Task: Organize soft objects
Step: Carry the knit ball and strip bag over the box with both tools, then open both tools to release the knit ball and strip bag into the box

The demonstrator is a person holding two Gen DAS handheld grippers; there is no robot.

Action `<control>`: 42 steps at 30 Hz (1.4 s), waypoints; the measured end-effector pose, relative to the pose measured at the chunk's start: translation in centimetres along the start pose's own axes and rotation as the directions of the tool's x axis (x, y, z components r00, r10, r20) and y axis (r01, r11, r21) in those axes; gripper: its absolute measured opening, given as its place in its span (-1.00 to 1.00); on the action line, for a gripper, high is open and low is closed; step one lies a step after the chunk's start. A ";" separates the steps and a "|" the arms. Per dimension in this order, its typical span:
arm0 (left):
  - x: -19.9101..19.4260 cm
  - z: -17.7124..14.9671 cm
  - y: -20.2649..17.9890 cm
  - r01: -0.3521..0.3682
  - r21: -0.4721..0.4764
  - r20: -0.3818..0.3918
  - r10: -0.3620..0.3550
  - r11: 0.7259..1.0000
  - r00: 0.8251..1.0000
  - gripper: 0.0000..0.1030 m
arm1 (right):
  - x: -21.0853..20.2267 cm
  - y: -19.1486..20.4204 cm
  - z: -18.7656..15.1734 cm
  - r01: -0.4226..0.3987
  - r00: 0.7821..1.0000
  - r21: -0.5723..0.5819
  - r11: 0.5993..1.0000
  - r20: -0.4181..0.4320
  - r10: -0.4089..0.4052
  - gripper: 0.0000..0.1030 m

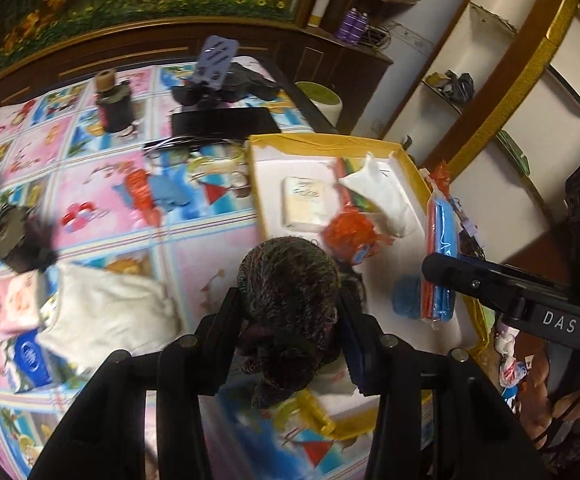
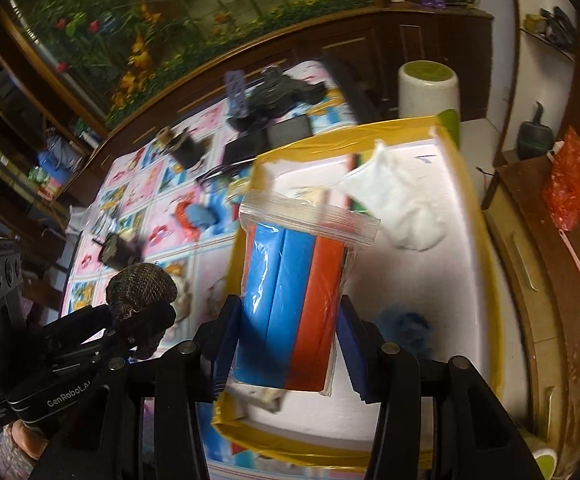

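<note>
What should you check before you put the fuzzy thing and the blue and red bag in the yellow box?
1. Left gripper shut on the dark woolly bundle: ok.
2. Right gripper shut on the clear bag of blue and red blocks: ok.
3. Yellow-edged box below the bag, with bare white floor to set it on: ok.
4. Things already inside, the white pouch and the blue puff, clear of the drop spot: cannot tell.
5. The woolly bundle fully over the box rather than its rim: cannot tell.
6. The two grippers apart, not bumping: ok.
</note>
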State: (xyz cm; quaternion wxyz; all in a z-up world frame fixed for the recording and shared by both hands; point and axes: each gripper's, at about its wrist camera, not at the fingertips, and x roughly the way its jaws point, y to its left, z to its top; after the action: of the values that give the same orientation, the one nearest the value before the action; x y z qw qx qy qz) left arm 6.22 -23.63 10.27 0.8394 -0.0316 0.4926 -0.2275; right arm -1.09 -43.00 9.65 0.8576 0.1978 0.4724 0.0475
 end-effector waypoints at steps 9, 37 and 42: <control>4.8 3.7 -2.4 -0.010 0.031 -0.045 0.012 0.999 0.999 -0.13 | 0.1 -4.9 3.0 0.079 0.997 0.054 0.995 0.012 -0.080 -0.02; 9.9 5.9 -2.7 -0.006 -0.016 -0.105 0.004 1.000 0.994 0.30 | 7.5 -6.5 7.8 0.207 0.974 -0.001 0.978 -0.097 -0.206 0.14; 8.3 5.7 -2.3 0.010 -0.033 -0.091 -0.013 0.999 0.996 0.31 | 5.5 -5.4 7.7 0.201 0.978 -0.009 0.980 -0.051 -0.201 0.14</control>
State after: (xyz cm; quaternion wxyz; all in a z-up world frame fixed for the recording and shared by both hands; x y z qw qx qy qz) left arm 13.61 -30.08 7.02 0.8140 -0.0375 0.5339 -0.2257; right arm 7.71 -48.76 6.83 0.8459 0.1462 0.5118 -0.0335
